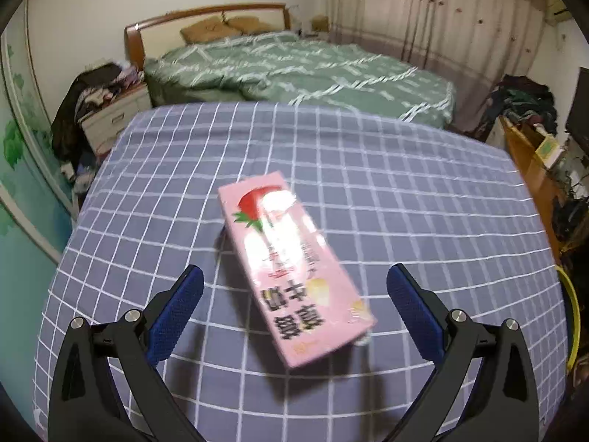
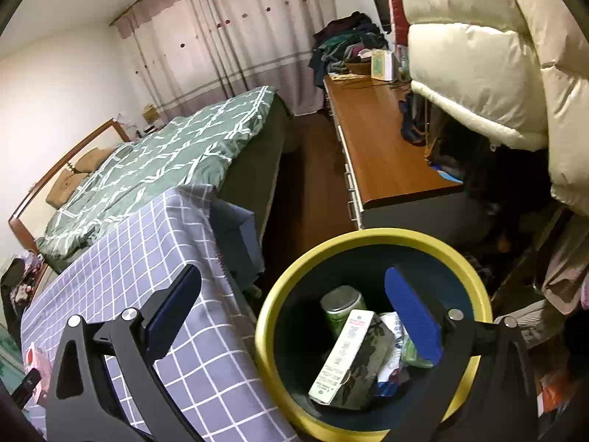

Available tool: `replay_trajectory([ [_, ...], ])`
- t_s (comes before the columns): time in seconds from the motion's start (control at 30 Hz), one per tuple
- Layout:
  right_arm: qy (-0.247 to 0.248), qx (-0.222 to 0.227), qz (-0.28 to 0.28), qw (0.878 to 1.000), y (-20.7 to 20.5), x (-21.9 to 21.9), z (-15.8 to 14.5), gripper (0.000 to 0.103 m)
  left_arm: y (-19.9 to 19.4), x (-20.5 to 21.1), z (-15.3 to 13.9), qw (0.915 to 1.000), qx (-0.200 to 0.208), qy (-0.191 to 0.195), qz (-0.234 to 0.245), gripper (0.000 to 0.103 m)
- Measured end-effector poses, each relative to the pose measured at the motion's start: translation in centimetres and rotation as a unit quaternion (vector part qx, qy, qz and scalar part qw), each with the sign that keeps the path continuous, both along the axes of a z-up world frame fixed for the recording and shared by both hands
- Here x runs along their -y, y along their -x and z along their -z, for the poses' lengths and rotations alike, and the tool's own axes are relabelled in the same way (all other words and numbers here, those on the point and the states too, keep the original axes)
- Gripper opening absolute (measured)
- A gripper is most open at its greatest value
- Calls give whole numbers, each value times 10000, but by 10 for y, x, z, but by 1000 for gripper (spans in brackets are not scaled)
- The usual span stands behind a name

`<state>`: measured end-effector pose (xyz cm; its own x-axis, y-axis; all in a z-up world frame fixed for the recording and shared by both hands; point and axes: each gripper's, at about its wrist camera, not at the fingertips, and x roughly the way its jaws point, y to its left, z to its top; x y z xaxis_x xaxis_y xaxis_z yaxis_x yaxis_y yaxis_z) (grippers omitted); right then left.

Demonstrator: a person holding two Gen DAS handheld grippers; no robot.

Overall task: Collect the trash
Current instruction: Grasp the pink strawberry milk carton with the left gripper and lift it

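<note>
We're lining up the wide-open left gripper (image 1: 294,287) on the pink carton (image 1: 291,269) mid-table, next: close on it; right gripper (image 2: 294,294), wide & empty, hangs over the bin (image 2: 265,331).

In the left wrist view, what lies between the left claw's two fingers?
The pink strawberry carton lies on the checked tablecloth, slanted, its near end between the open left claw fingers. Neither finger touches it.
</note>
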<state>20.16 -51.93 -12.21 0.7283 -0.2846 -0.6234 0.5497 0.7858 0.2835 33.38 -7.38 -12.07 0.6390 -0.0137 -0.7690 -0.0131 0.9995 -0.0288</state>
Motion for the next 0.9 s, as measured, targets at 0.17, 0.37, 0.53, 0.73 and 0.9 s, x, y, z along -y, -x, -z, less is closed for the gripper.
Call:
replay_trajectory([
  [0.17,-45,68,-61,9999,1,-1,-2,95,0,-23,14,9992,-403,0,-7,98],
  [0.37,-122,116,-117,9998,3,-1,-3,95,8,-73,2,9981,-381,-459,-160,98],
  [0.53,-144,100,-151,9997,2,-2,-3,95,6,-96,-19,9991,-245,-350,69,98],
  [0.73,-172,42,-182,9997,-1,-3,-1,95,-29,-70,-21,9928,-484,-471,993,98],
  [0.9,-182,52,-184,9997,-1,-3,0,95,-55,-56,-6,9847,-752,-846,1326,98],
])
